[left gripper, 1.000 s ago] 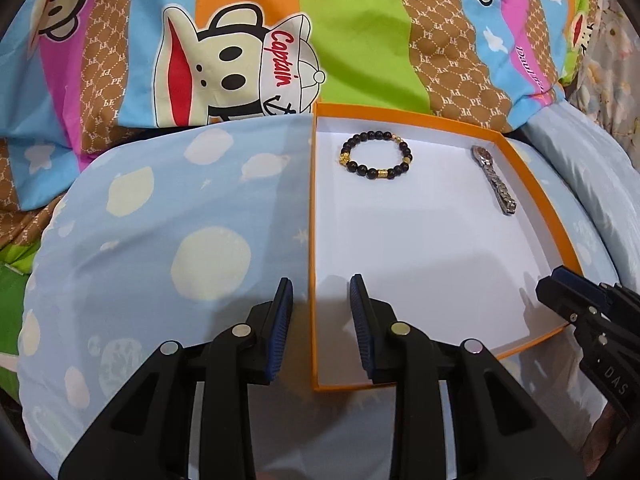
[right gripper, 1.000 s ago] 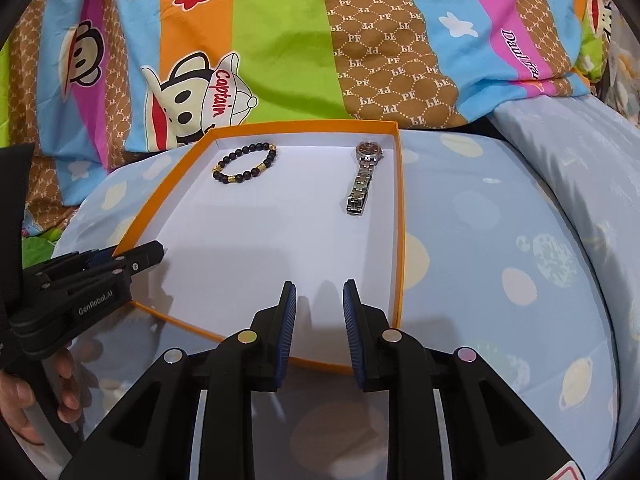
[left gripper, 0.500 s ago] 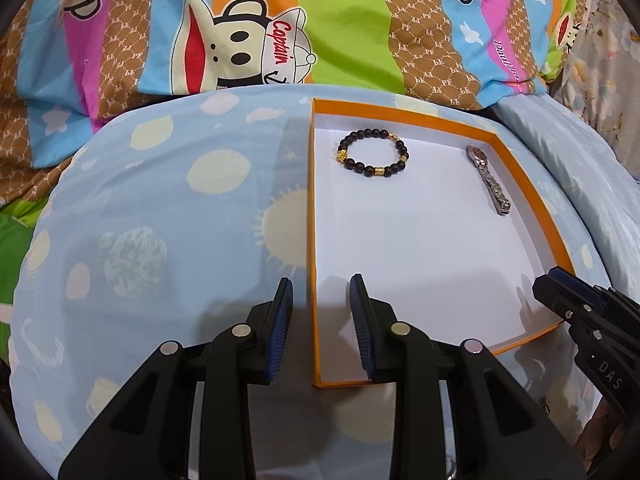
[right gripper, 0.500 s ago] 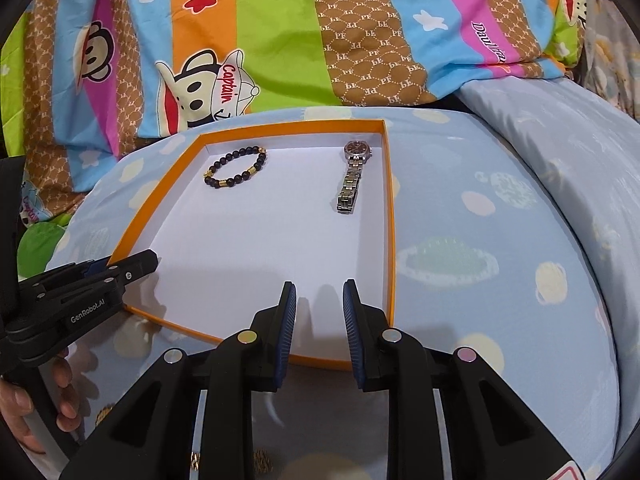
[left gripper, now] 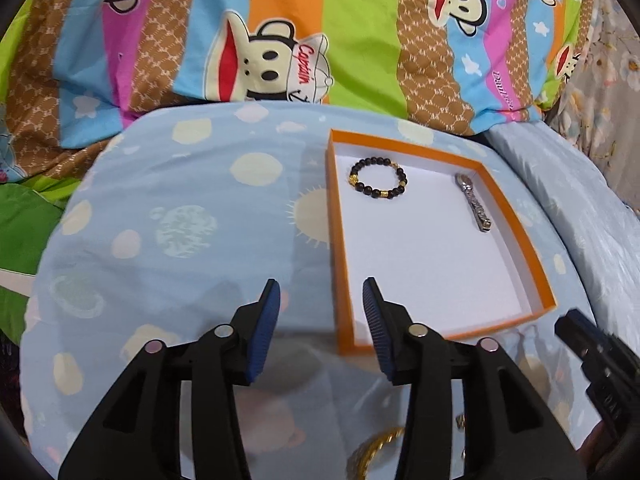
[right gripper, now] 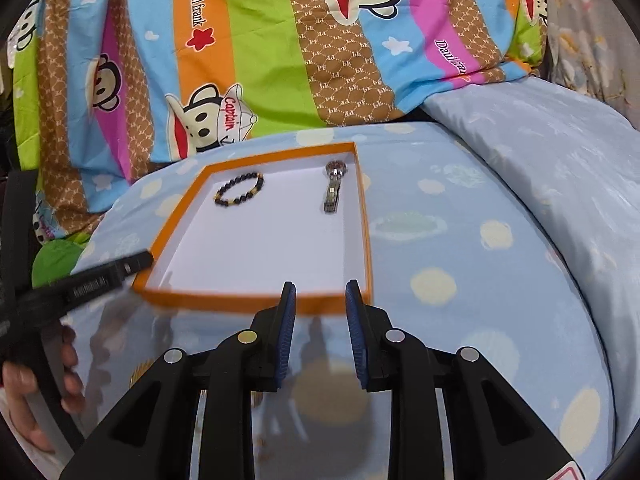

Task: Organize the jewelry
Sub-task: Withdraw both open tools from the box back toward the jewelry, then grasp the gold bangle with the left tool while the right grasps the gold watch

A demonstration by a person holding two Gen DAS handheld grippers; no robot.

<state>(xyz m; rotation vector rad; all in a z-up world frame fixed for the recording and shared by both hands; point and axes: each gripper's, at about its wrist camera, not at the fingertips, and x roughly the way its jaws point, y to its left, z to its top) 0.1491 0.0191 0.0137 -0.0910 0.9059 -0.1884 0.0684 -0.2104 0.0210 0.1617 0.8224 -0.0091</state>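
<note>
An orange tray [left gripper: 536,264] [right gripper: 368,240] with a white floor lies on the blue bedding. A black and gold bead bracelet [left gripper: 378,178] [right gripper: 239,194] lies at its far left. A silver watch [left gripper: 474,204] [right gripper: 333,188] lies at its far right. My left gripper [left gripper: 320,300] is open and empty, near the tray's near left corner. My right gripper [right gripper: 320,296] is open and empty, at the tray's near edge. A gold chain [left gripper: 376,448] lies on the bedding below the left gripper, partly hidden.
A striped cartoon monkey quilt [left gripper: 320,40] [right gripper: 280,40] lies bunched behind the tray. A pale blue pillow [right gripper: 560,152] lies at the right. The right gripper shows in the left wrist view [left gripper: 592,352], the left gripper in the right wrist view [right gripper: 100,276].
Both grippers have pulled back and up from the tray, so it looks smaller and farther. The left gripper's jaws have opened wider. The gold chain has come into view.
</note>
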